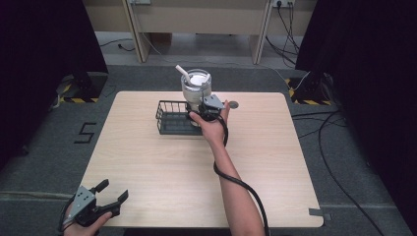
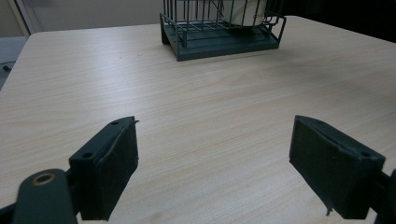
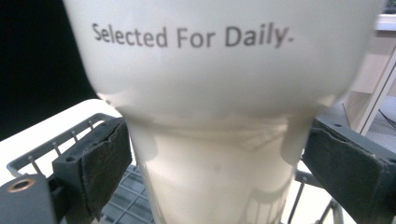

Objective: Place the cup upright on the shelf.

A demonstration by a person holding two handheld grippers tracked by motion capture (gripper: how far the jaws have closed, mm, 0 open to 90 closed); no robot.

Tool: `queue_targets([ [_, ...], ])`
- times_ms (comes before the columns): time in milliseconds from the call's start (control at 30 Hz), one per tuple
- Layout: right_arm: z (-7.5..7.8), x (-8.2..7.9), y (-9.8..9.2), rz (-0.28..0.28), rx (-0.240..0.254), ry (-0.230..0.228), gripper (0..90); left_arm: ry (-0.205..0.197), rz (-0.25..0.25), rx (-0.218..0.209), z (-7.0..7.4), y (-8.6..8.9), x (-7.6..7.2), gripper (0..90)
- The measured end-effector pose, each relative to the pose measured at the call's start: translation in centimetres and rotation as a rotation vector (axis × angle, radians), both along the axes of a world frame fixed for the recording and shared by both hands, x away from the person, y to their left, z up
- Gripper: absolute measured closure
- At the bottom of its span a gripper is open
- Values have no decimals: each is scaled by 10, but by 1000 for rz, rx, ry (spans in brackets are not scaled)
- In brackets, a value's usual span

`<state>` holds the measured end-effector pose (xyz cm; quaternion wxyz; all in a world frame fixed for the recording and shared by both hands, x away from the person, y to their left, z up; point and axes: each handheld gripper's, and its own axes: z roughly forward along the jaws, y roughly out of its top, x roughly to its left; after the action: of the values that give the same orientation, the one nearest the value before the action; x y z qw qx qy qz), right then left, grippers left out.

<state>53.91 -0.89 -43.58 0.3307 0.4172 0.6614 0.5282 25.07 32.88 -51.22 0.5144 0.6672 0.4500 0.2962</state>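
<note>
A tall white cup (image 1: pixel 196 84) with a lid and a white straw (image 1: pixel 182 72) is standing at the right end of a dark wire basket (image 1: pixel 169 118) on the far middle of the wooden table (image 1: pixel 162 167). Whether its base is sitting inside the basket or hanging just above the basket floor is hard to tell from the high view.

The right gripper (image 1: pixel 206 109) is reaching in from the person's side, its jaws flanking the narrow lower part of the cup. In the right gripper view the cup (image 3: pixel 219 116), printed "Selected For Daily.", is looming between the two pads (image 3: pixel 100 163); the left pad is sitting at the cup wall, the right one looking just apart from it, so a firm grip cannot be confirmed.

The left gripper (image 1: pixel 101 202) is idling at the near left corner of the table, jaws spread wide and holding nothing, pointing toward the basket (image 2: pixel 219 32).

The cup is probably thin-walled and smooth, likely to buckle under a hard squeeze and top-heavy if it is full. The narrow lower section, just under the wider shoulder, is looking like the sensible place to grip, with light pressure and the cup kept upright.
</note>
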Motion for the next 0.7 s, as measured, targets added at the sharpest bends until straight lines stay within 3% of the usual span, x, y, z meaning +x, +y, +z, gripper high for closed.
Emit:
queue_targets([
  [533, 0, -33, -20, 5, -17, -5, 85, -3, -2, 8, 1, -1, 0, 151],
  [700, 3, -47, -32, 8, -1, -2, 99, -4, -3, 9, 1, -2, 0, 151],
])
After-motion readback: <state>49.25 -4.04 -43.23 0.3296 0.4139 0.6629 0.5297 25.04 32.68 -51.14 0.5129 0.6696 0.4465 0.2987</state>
